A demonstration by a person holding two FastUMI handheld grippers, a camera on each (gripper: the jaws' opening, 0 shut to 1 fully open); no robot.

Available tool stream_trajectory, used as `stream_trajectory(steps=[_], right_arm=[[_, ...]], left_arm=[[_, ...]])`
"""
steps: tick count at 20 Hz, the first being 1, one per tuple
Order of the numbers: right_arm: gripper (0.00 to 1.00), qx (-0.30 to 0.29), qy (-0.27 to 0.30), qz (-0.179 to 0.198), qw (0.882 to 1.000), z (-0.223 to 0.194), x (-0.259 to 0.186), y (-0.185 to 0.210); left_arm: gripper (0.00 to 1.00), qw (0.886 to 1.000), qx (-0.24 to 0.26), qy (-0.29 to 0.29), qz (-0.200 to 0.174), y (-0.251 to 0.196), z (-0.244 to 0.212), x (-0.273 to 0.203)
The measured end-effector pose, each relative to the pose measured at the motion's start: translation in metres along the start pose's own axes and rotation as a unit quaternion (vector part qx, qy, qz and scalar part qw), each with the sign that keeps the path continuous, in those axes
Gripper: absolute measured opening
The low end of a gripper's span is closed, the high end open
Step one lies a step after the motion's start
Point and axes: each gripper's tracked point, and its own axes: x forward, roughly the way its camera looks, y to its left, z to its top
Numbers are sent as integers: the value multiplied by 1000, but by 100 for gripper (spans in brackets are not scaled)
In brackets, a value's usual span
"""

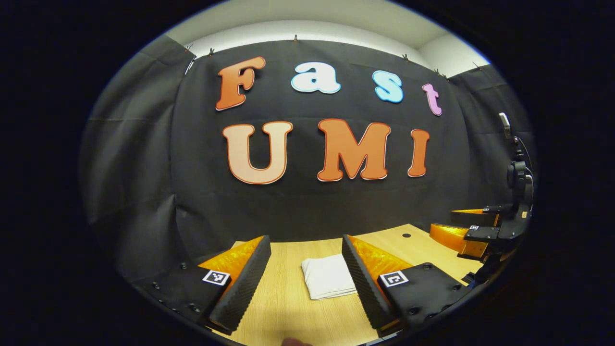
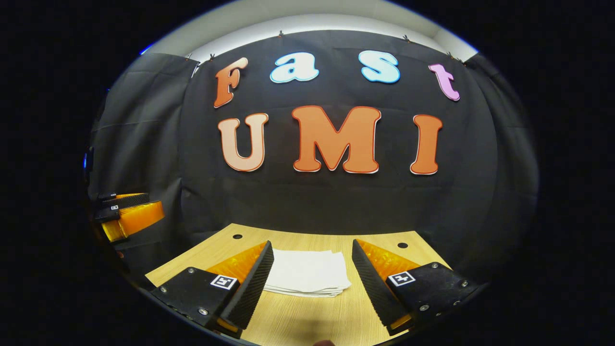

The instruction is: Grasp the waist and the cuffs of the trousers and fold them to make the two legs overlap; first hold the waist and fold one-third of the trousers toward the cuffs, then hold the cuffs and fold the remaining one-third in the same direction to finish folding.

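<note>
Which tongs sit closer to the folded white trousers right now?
Hard to call; right looks slightly nearer. The trousers lie centred just ahead of the open right tongs. The left tongs are also open, raised above the table, with the trousers right of centre.

I see a light wooden table [image 2: 298,317] low in the frame, with white folded trousers [image 2: 307,278] lying flat at its centre.

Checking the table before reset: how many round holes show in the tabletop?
2. In the right gripper view, one hole is at the far left of the table, one at the far right. The folded trousers may hide others.
</note>
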Motion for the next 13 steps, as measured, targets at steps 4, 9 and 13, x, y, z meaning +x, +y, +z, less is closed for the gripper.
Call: stream_trajectory(steps=[4, 9, 13], right_arm=[[98, 1, -8, 2, 1000, 3, -21, 7], [98, -6, -19, 6, 1000, 5, -38, 13], [98, 3, -21, 5, 1000, 5, -44, 8]], left_arm=[[98, 1000, 2, -16, 4, -2, -4, -19], [94, 1000, -9, -12, 8, -2, -10, -28], [98, 1000, -20, -20, -3, -9, -12, -39]])
